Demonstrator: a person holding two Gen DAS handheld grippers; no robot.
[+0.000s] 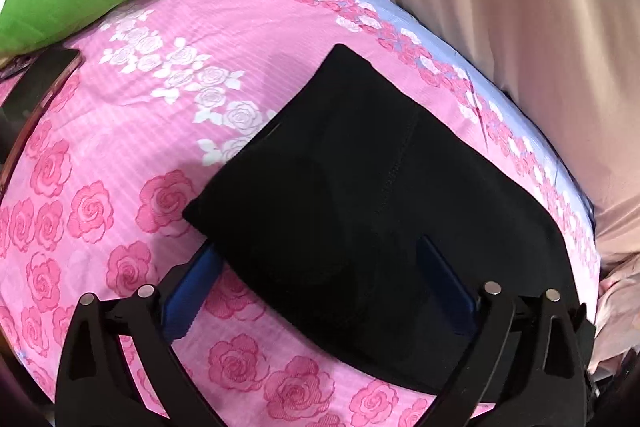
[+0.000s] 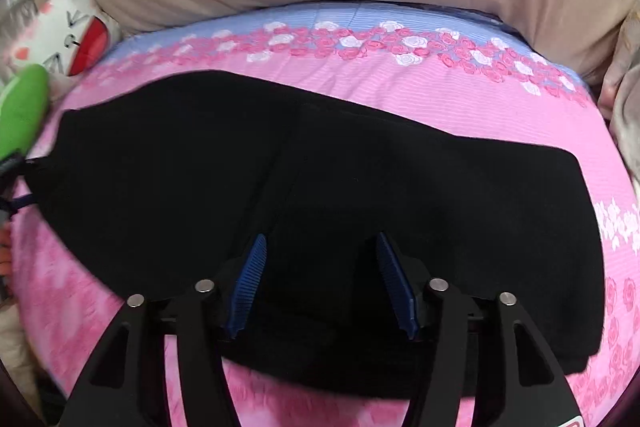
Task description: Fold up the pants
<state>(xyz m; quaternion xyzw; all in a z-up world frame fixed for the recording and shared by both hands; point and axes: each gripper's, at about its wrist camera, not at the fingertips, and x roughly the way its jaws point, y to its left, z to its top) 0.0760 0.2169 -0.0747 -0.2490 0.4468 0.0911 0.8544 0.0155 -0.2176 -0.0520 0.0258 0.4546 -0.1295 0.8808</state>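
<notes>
Black pants lie part-folded on the pink sheet, both claws wide open over them.

Left view: the left claw gapes empty, one finger tucked under the pants' edge, so a careless lift could drag the fold apart; only this view shows the phone. Right view: the right claw hovers spread, gripping nothing; only here does the pants' full width show.
</notes>
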